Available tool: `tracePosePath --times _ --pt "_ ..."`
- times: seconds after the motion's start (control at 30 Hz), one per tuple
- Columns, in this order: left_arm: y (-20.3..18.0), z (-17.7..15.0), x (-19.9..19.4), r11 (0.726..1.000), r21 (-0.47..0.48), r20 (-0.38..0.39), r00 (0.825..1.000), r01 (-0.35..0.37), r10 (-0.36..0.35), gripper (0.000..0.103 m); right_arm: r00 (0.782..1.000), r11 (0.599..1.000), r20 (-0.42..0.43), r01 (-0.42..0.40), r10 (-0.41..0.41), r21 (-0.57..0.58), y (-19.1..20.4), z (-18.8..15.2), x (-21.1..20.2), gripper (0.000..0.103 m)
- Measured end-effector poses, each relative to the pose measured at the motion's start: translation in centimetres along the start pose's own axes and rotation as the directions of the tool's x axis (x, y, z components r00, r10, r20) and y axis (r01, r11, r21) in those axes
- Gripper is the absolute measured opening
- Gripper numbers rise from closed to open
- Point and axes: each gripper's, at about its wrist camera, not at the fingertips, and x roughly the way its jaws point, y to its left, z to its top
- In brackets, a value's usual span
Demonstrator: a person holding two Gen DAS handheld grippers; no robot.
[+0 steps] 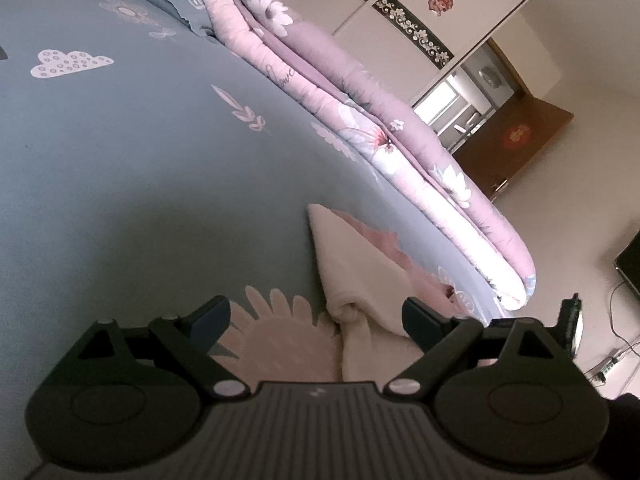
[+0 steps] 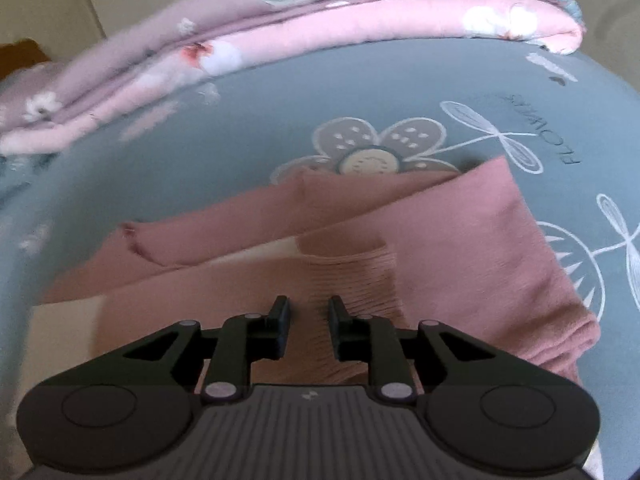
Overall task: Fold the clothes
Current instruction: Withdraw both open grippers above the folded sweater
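A dusty pink and cream sweater (image 2: 460, 240) lies on the grey-blue bedsheet (image 2: 248, 128), one sleeve (image 2: 224, 232) folded across its body. My right gripper (image 2: 309, 320) hovers just over the ribbed hem (image 2: 352, 276). Its jaws stand a narrow gap apart, with the fabric showing between them and not pinched. In the left wrist view a cream fold of the same sweater (image 1: 360, 272) runs toward me. My left gripper (image 1: 316, 318) is wide open with that fold lying between its fingers, untouched.
A folded pink floral quilt (image 2: 320, 20) lies along the far side of the bed (image 1: 400, 132). Beyond it stand a white wardrobe (image 1: 420, 4) and a brown door (image 1: 516, 144). Cables (image 1: 616, 344) lie on the floor at right.
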Motion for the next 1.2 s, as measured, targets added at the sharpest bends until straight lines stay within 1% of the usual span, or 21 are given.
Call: tracePosePath --times 0.03,0.13,0.2,0.27,0.33,0.43,0.5,0.6,0.63,0.7,0.77,0.8,0.83,0.9,0.97,1.03,1.07,1.13,1.2 --pt "0.1 0.0 0.0 1.0 -0.004 0.001 1.0 0.0 0.0 0.092 1.0 1.0 0.014 0.021 -0.021 0.014 -0.3 0.3 0.1 0.025" --pt "0.2 0.1 0.0 1.0 -0.01 0.003 1.0 -0.001 0.001 0.092 0.999 0.997 0.017 0.026 -0.028 0.075 -0.9 0.9 -0.7 0.026" --pt "0.2 0.0 0.1 1.0 -0.014 -0.002 1.0 -0.004 0.004 0.092 1.0 0.998 0.013 0.0 -0.001 0.055 -0.5 0.4 -1.6 0.029" --pt "0.1 0.1 0.0 1.0 -0.008 -0.002 1.0 0.0 0.0 0.092 1.0 1.0 -0.015 -0.015 0.016 0.026 -0.2 -0.3 -1.9 0.031" --pt "-0.1 0.1 -0.1 1.0 0.001 0.002 1.0 0.006 -0.006 0.092 0.999 1.0 -0.035 0.01 -0.01 -0.005 -0.6 -1.2 -1.4 0.031" --pt "-0.2 0.1 -0.1 1.0 0.005 0.004 1.0 0.012 -0.012 0.092 0.999 0.999 -0.03 0.021 -0.02 0.032 -1.3 -1.3 -1.8 0.031" --pt "-0.2 0.1 -0.1 1.0 0.004 0.004 1.0 0.012 -0.012 0.092 1.0 1.0 -0.021 0.018 -0.018 0.025 -0.3 -0.9 -2.7 0.034" --pt "-0.1 0.1 -0.1 1.0 0.002 0.002 1.0 0.01 -0.01 0.092 1.0 0.998 0.019 -0.008 0.009 -0.058 2.3 -0.1 -2.7 0.038" --pt "-0.1 0.1 -0.2 1.0 0.001 0.003 1.0 0.008 -0.008 0.092 1.0 0.997 0.022 -0.006 0.008 -0.075 3.0 0.0 -2.5 0.038" --pt "-0.1 0.1 -0.2 1.0 0.001 0.001 1.0 0.008 -0.008 0.092 1.0 0.996 -0.007 -0.009 0.009 -0.09 3.9 0.3 -1.0 0.038" --pt "0.0 0.2 -0.1 1.0 0.001 -0.004 1.0 0.009 -0.009 0.092 0.997 0.992 -0.034 0.061 -0.065 -0.108 4.2 0.3 0.7 0.038" --pt "0.0 0.2 -0.1 1.0 0.002 -0.006 1.0 0.012 -0.012 0.092 0.996 0.992 -0.026 0.077 -0.08 -0.102 4.4 0.3 0.7 0.038" --pt "0.0 0.2 -0.1 1.0 0.003 -0.007 1.0 0.016 -0.016 0.092 0.997 0.993 -0.019 0.068 -0.07 -0.097 4.9 0.4 0.2 0.038" --pt "0.0 0.1 0.0 1.0 0.004 -0.013 1.0 0.019 -0.019 0.092 0.999 0.993 -0.018 -0.042 0.04 -0.109 6.6 0.0 -1.0 0.038" --pt "-0.1 0.1 0.0 1.0 0.005 -0.02 1.0 0.017 -0.017 0.092 0.992 0.975 -0.056 -0.12 0.112 -0.184 9.4 -1.0 -1.1 0.041" --pt "-0.4 0.1 0.1 1.0 0.014 -0.028 0.999 0.018 -0.018 0.092 0.979 0.946 -0.101 -0.197 0.176 -0.259 12.3 -2.1 -1.2 0.043" --pt "-0.6 0.1 0.1 0.999 0.024 -0.032 0.999 0.021 -0.02 0.092 0.98 0.94 -0.12 -0.188 0.16 -0.285 13.1 -2.7 -0.8 0.044" --pt "-1.0 0.2 0.1 0.999 0.043 -0.044 0.999 0.014 -0.012 0.092 0.981 0.929 -0.154 -0.16 0.114 -0.333 14.7 -3.8 0.1 0.047" --pt "-1.6 0.2 0.2 0.998 0.06 -0.059 0.998 0.008 -0.004 0.092 0.981 0.931 -0.144 -0.171 0.13 -0.322 14.6 -3.9 -1.3 0.047"
